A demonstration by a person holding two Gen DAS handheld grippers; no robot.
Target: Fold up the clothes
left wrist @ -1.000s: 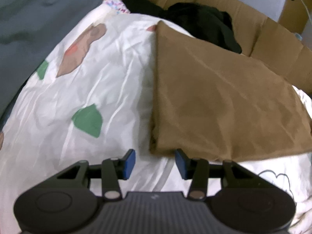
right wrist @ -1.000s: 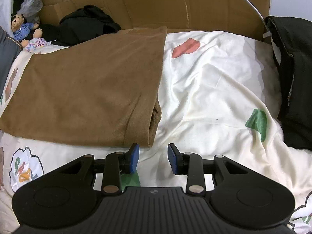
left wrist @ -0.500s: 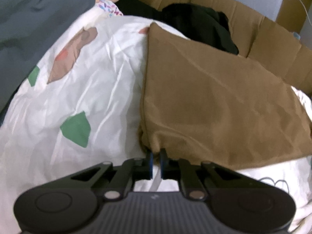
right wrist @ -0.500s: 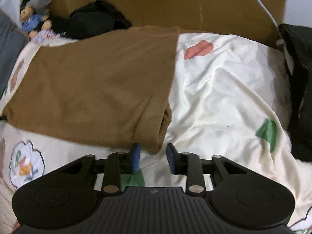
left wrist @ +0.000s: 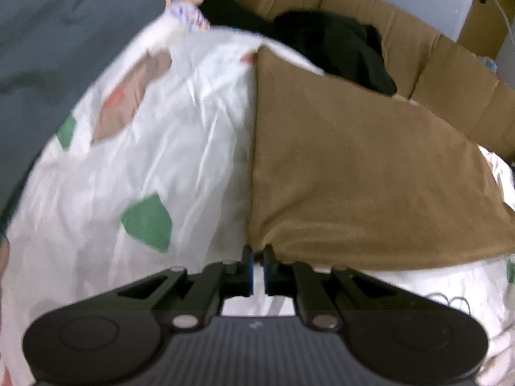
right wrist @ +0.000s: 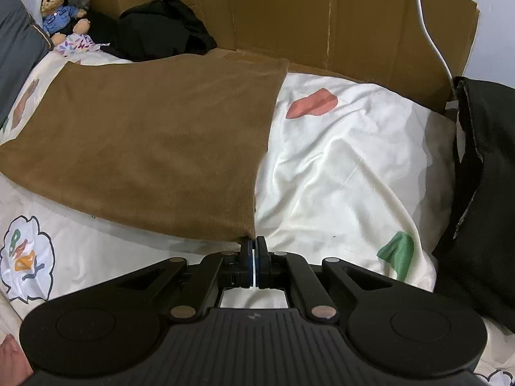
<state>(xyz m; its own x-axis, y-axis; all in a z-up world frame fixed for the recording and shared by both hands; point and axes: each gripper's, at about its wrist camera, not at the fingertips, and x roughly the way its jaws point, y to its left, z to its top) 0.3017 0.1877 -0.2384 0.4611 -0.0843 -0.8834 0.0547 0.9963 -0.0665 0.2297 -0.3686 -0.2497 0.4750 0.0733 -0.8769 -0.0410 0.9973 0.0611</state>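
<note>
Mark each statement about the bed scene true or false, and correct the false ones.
1. The brown garment lies folded flat on the white patterned sheet. True.
2. The right gripper stands wide open above the sheet. False: its jaws are shut, pinching the garment's near corner.
3. The left gripper is closed on the garment's other near corner. True.
4. A teddy bear sits on top of the brown garment. False: it sits beyond the sheet's far corner, apart from the garment.
5. A black garment lies bunched against the cardboard behind the brown one. True.
</note>
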